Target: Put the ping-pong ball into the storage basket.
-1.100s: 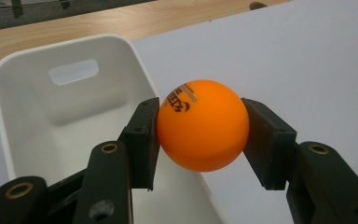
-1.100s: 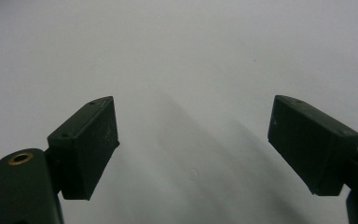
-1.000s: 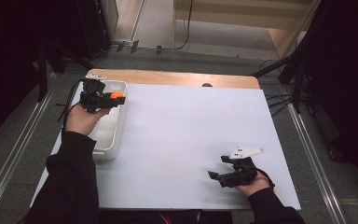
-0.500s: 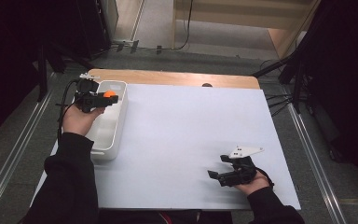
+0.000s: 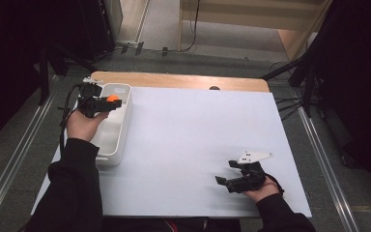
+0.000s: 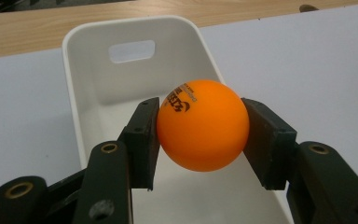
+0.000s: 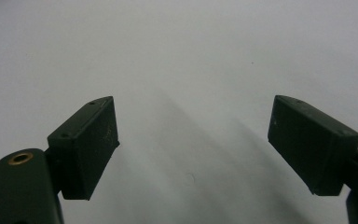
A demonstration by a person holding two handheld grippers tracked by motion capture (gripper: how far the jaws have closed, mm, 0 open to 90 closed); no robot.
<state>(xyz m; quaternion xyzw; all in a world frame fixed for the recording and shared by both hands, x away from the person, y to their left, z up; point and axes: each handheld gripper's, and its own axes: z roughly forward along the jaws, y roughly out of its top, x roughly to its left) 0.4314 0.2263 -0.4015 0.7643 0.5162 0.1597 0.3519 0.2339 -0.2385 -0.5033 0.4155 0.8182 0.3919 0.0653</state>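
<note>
Right claw (image 5: 229,178): we are resting it low over the white table sheet (image 5: 198,135) at the near right corner, jaws spread wide with nothing between them — idle, we judge, parked clear of the other hand's work.
Left claw (image 6: 200,135): we are pinching the orange ball (image 6: 202,124) across its middle, one pad on each side, so it cannot roll out.
Ball: it is sitting between the left claw's pads, held in the air above the white bin (image 6: 93,70) — the open trough lies directly below and ahead of the jaws.
Bin: it is lying lengthwise beyond the left claw, its handle slot at the far end wall; its floor looks bare.
Why: we are holding the ball over the bin, probably either lifting it out or dropping it in.
</note>
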